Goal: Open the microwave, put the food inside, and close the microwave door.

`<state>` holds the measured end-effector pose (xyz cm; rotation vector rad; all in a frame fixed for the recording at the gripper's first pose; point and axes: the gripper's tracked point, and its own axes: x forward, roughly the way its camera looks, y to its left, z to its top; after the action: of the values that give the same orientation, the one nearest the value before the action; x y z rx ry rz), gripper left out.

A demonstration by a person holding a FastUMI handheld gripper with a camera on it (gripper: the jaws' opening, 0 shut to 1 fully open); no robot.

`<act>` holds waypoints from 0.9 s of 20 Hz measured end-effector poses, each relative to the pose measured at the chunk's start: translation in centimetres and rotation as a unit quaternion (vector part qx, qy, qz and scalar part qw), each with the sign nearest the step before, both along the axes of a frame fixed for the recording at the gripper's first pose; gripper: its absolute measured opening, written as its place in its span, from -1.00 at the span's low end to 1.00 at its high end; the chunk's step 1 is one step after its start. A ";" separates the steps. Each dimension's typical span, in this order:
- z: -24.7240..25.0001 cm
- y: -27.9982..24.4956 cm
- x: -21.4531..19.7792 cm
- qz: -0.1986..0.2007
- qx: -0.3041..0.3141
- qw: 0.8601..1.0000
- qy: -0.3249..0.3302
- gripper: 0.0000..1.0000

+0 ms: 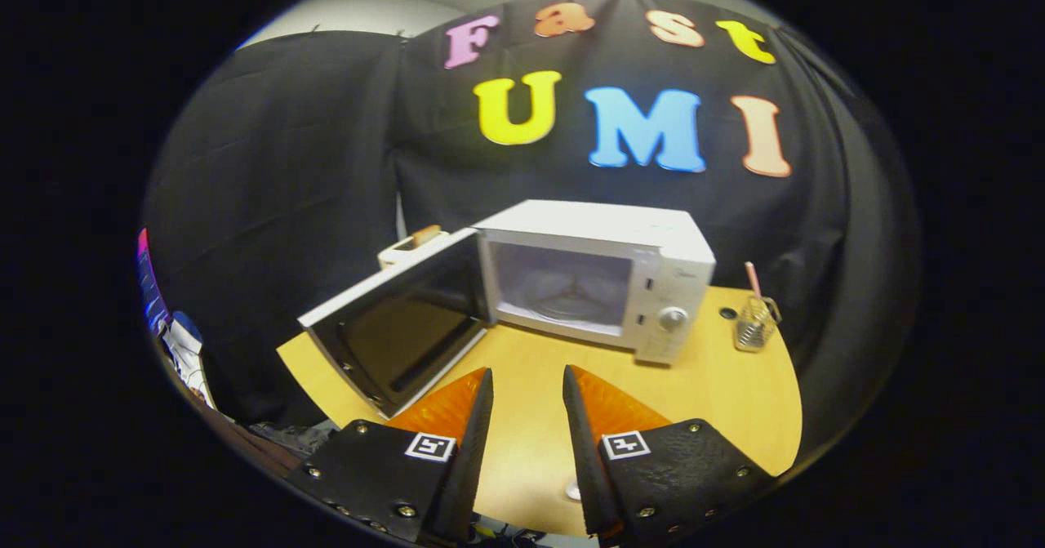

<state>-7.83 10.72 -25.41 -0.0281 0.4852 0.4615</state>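
We saw the gripper (527,376) held above the wooden table (718,393), with its 2 fingers spread apart and nothing between them; only bare table showed in the gap. The microwave (604,274) stood beyond the fingers, at about 12 o'clock from them and slightly toward 1 o'clock, well apart from the tips. Its long axis ran across the table from side to side, and its open front faced toward us, turned a little to our left. The door (392,327) was swung fully open on its left hinge and reached out toward 10 o'clock from the fingers, its inner side facing right; the lower corner of the door came near the left fingertip but did not touch it. Inside the cavity we saw the glass turntable (571,303). The control knob (673,318) sat on the right panel. Behind the door, at 11 o'clock, a white container (406,247) with something brownish in it stood; we could not tell what it was. At 2 o'clock a small wire holder (755,323) with a pink stick stood on the table.
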 end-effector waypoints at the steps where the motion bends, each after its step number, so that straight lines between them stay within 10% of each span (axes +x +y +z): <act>1: -0.9 -2.7 0.5 -0.031 0.001 0.999 0.015 0.02; 8: -9.0 -11.5 2.5 -0.156 0.091 0.971 0.157 0.13; 18: -15.4 -9.2 3.3 -0.138 0.231 0.917 0.295 0.12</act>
<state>-4.52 1.48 -40.86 0.6484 0.9476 0.2898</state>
